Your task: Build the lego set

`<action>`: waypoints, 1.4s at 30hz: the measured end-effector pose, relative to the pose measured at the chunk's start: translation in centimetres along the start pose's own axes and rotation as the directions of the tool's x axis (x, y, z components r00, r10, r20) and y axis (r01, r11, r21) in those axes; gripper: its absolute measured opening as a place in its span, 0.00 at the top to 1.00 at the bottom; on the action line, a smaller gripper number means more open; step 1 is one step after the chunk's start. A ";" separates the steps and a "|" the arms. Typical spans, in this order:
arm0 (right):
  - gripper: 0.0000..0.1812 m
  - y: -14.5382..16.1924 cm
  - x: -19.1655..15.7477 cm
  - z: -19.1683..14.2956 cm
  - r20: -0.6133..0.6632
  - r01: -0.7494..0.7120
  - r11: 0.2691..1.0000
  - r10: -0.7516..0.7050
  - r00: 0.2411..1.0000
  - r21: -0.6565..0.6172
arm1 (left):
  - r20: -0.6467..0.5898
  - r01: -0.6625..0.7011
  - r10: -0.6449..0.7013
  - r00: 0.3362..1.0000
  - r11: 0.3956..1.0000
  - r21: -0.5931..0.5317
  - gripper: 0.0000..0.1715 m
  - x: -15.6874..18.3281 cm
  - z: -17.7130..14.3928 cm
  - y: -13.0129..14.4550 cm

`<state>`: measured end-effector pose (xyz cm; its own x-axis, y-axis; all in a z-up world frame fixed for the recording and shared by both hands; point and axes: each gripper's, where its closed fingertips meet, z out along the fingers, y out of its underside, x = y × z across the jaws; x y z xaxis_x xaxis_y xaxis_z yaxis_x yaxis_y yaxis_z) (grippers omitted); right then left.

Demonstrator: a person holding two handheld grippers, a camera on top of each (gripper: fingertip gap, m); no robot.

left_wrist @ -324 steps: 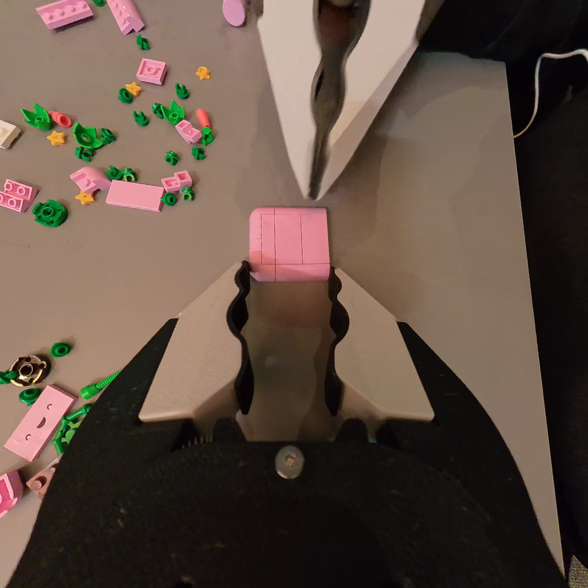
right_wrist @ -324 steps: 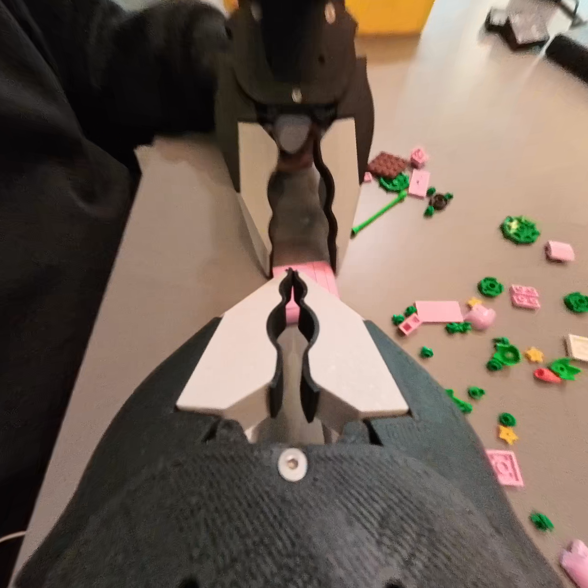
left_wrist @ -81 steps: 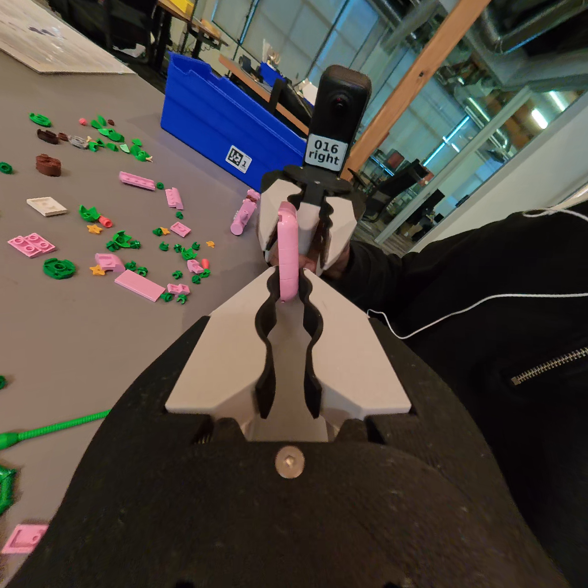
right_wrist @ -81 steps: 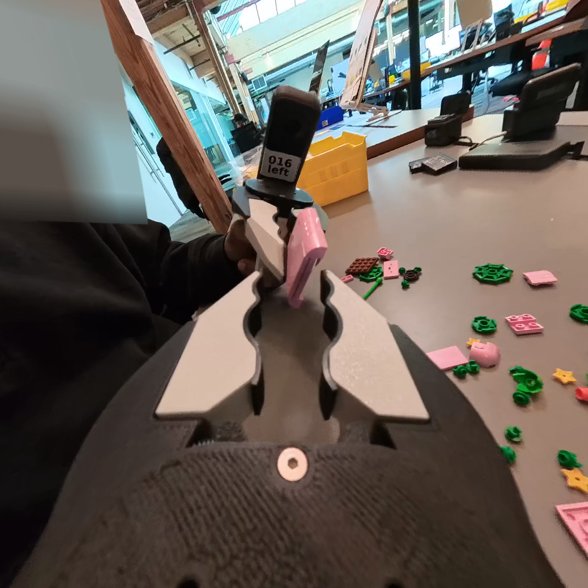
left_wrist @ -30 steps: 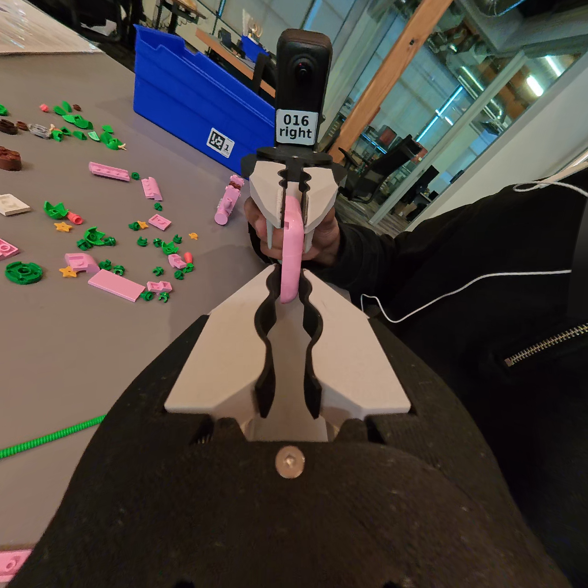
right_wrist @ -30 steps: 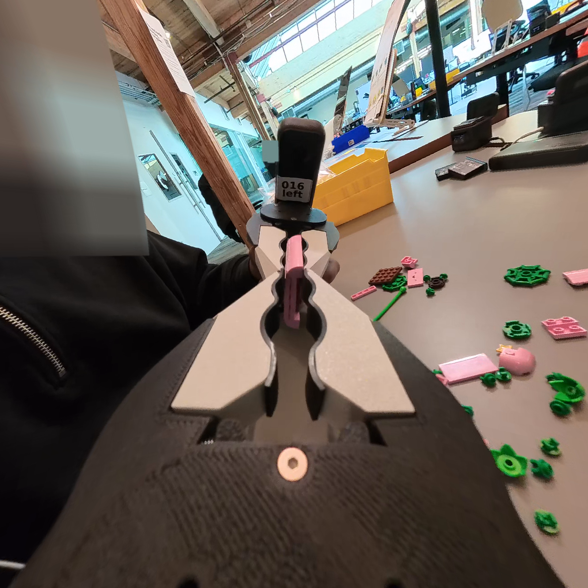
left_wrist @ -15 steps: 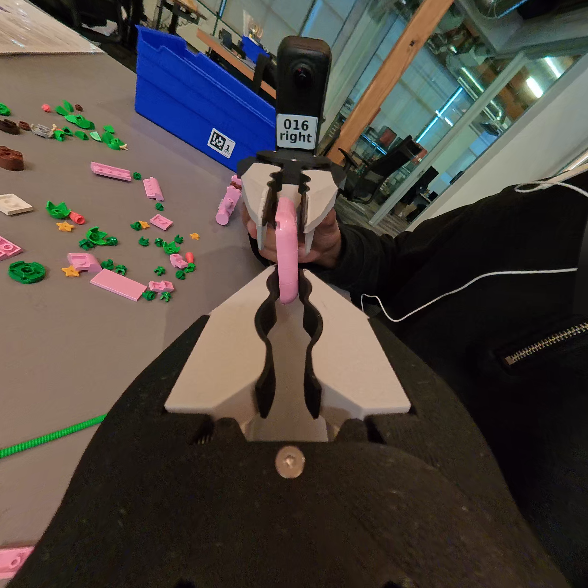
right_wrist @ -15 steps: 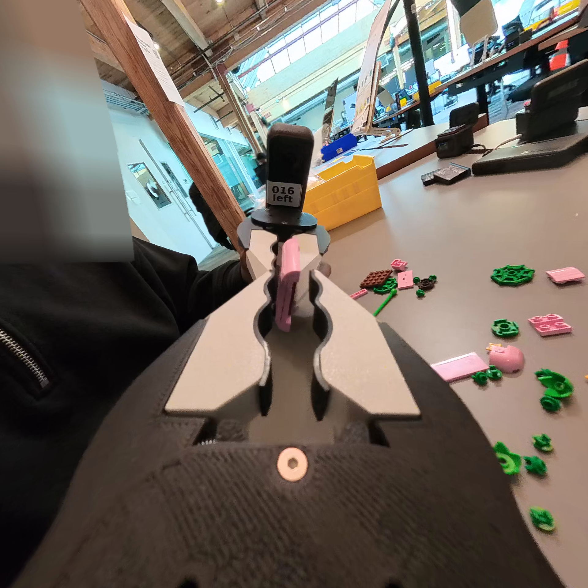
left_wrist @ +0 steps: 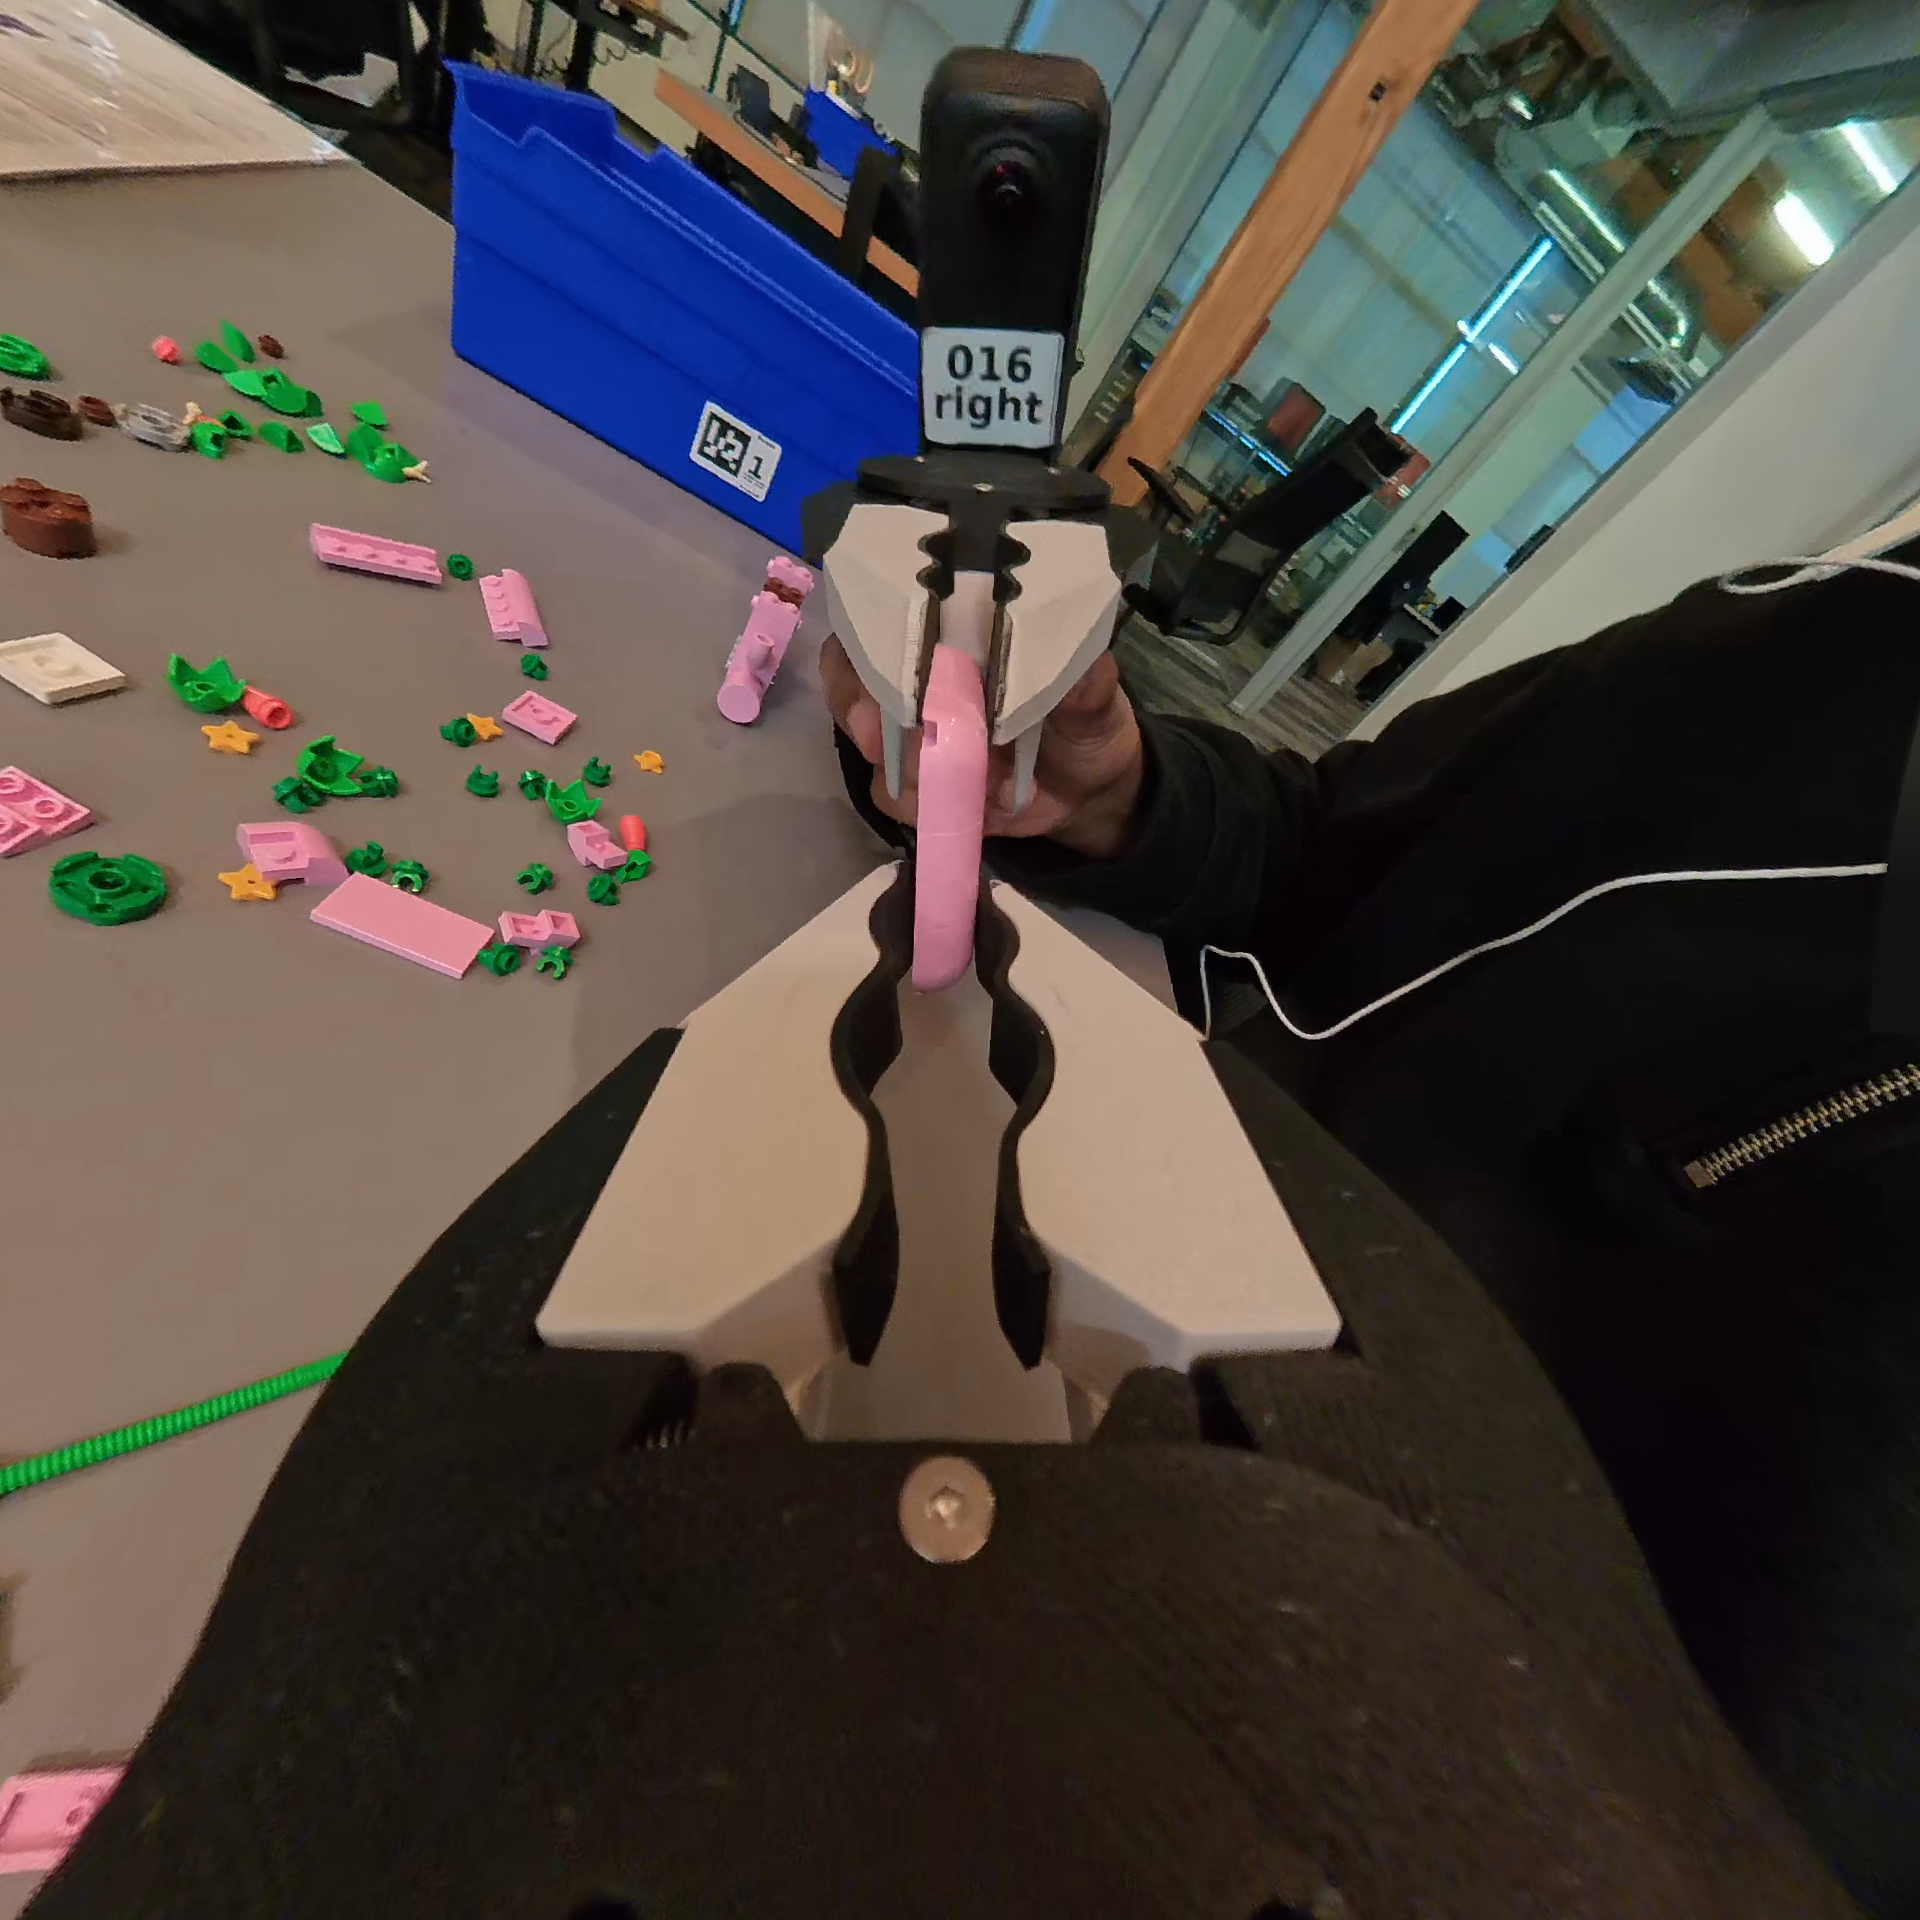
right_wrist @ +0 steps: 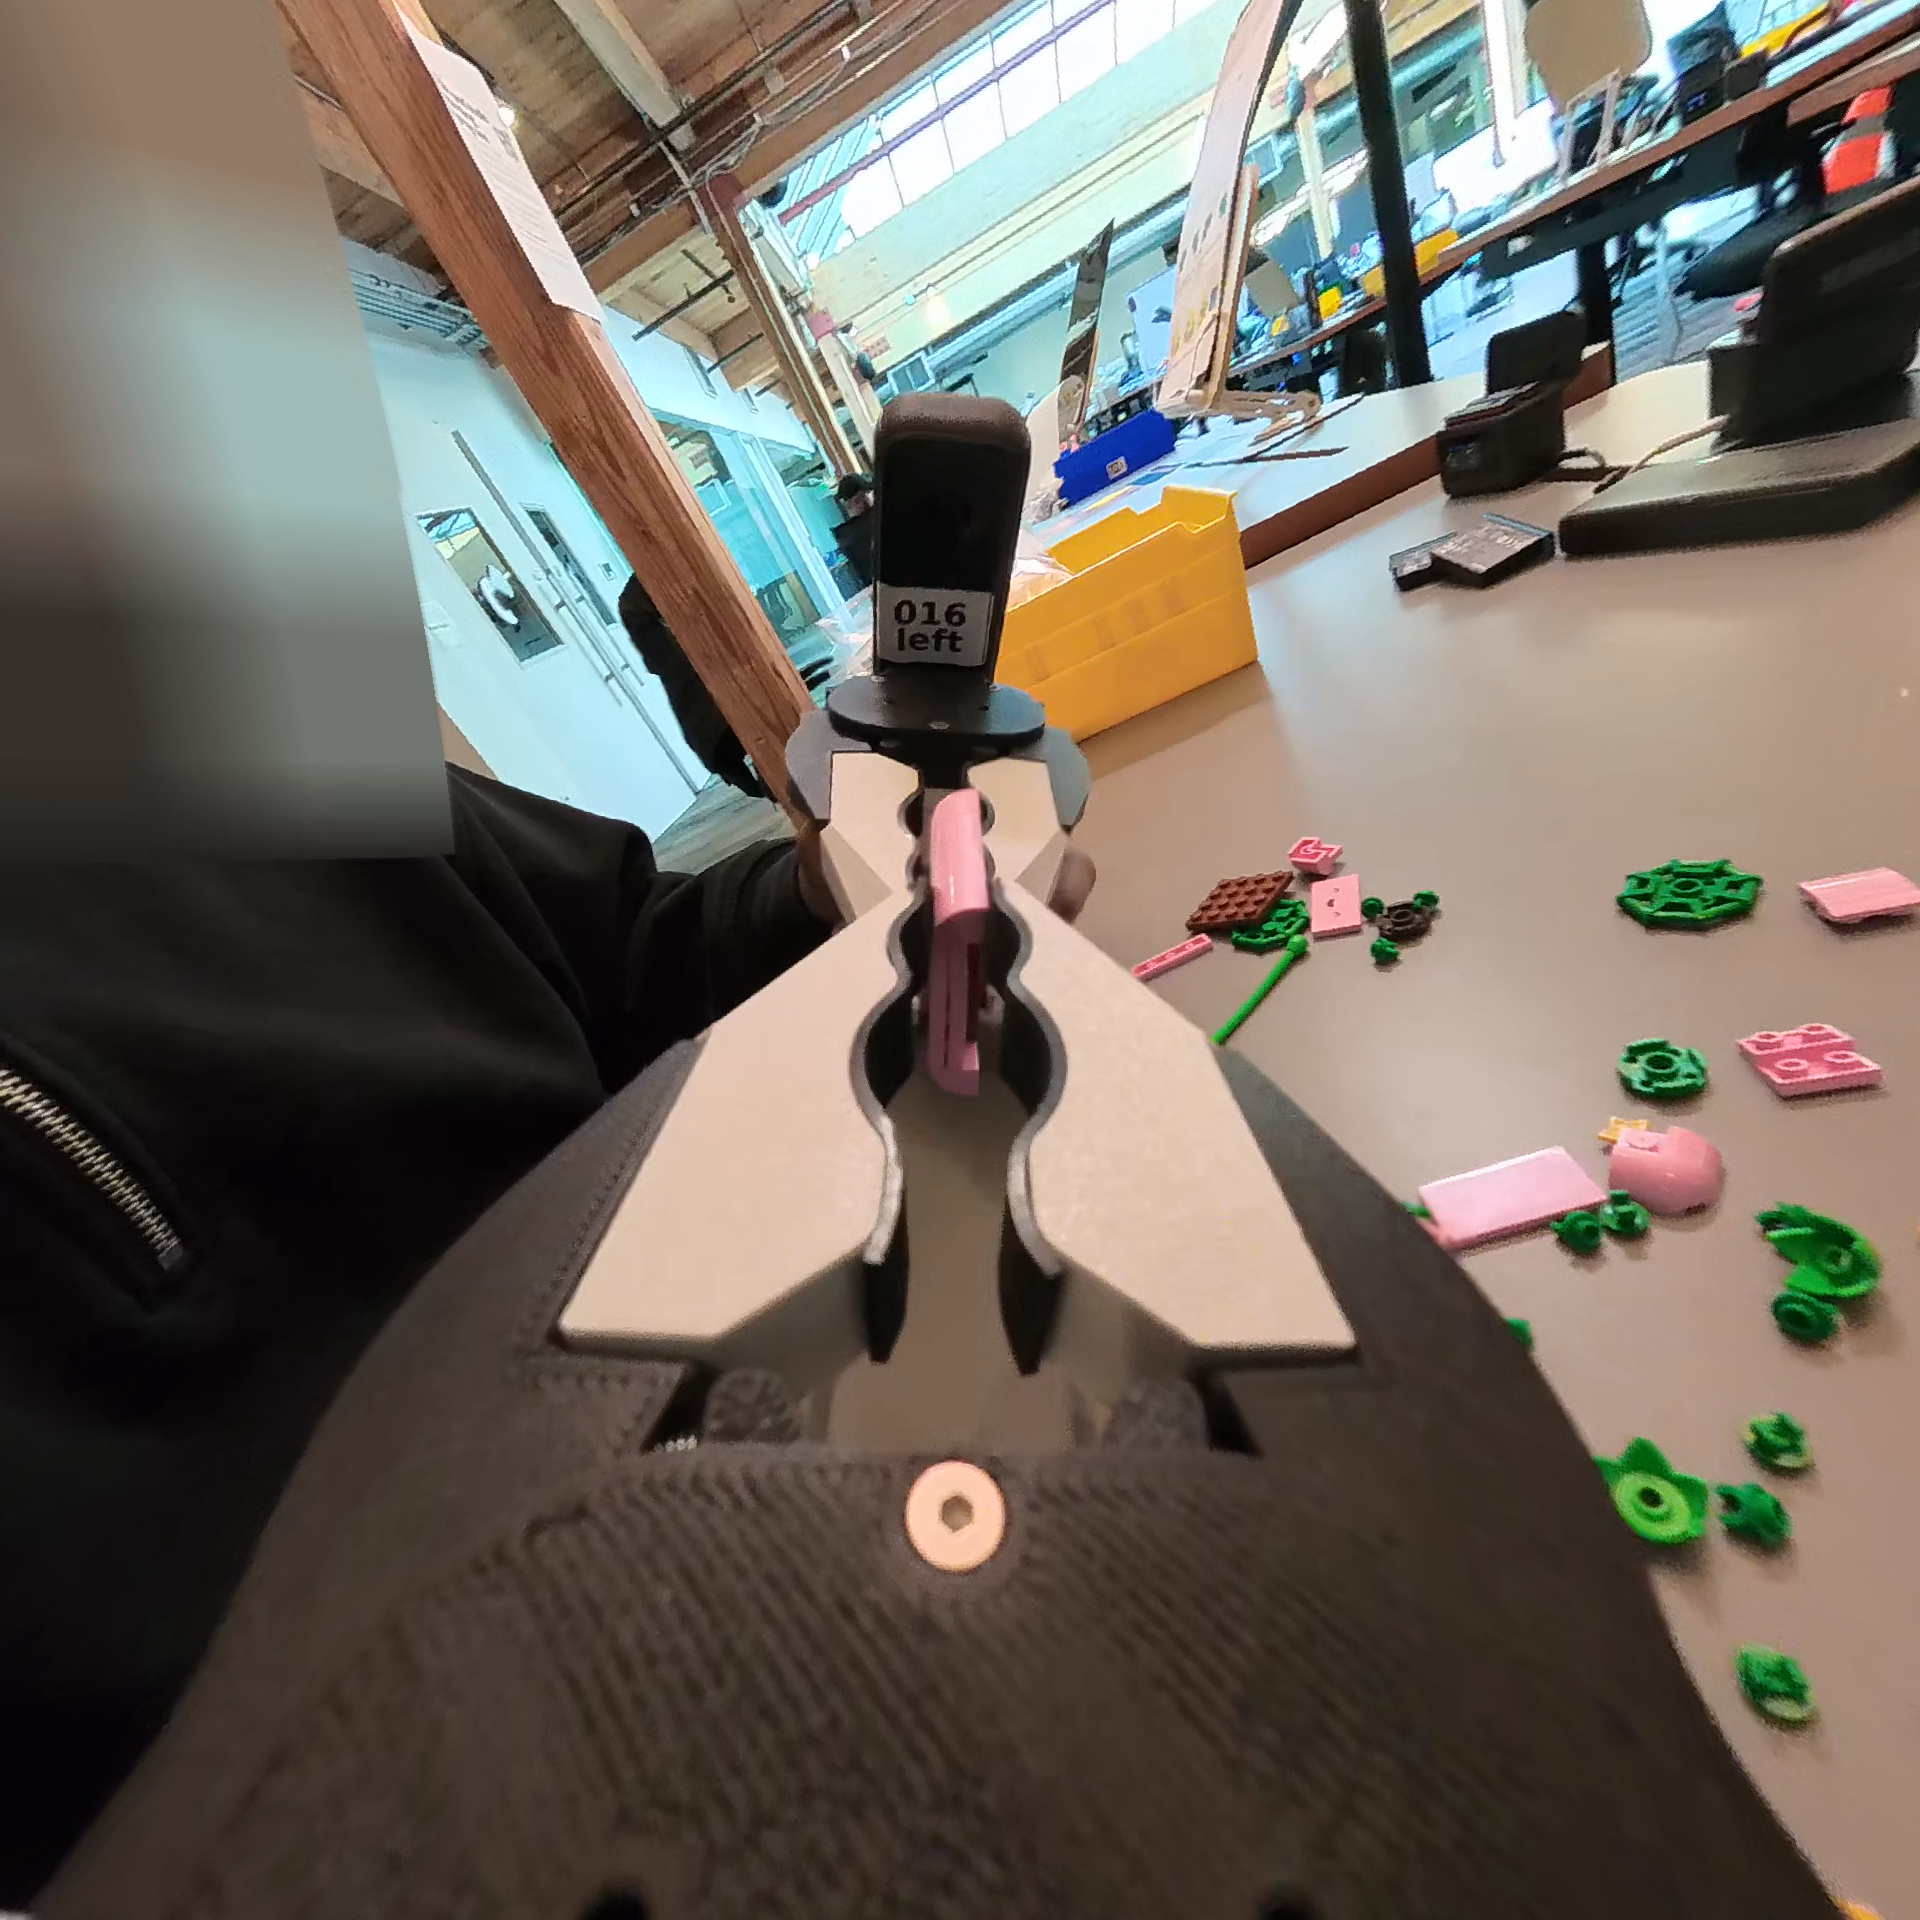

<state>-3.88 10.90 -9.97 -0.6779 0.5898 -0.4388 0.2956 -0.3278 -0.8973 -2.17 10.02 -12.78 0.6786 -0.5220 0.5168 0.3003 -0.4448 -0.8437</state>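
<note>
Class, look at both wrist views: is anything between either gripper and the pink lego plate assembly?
Nothing visible is. The pink lego plate assembly sits edge-on between the left gripper tips, and the right gripper flanks its other end, above the table.

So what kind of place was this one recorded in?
Probably an open-plan workshop or lab-style office: a grey table strewn with lego pieces, a blue parts bin and a yellow one, timber posts, and desk rows behind.

Pink lego plate (right_wrist: pixel 958 961) edge-on between right gripper (right_wrist: pixel 951 940) jaws, left gripper (right_wrist: pixel 935 831) clamping its far end
</note>
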 end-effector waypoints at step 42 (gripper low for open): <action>0.83 -0.3 0.5 -0.1 -0.019 -0.017 0.999 0.018 1.000 0.042 | -0.023 0.054 -0.052 0.998 0.995 0.087 0.96 -0.2 -1.1 -1.5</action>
<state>-4.29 11.39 -9.93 -0.6599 0.5976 -0.4554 0.2783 -0.3686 -0.8870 -3.52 9.98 -11.49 0.6463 -0.5147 0.5634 0.3935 -0.4078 -0.8239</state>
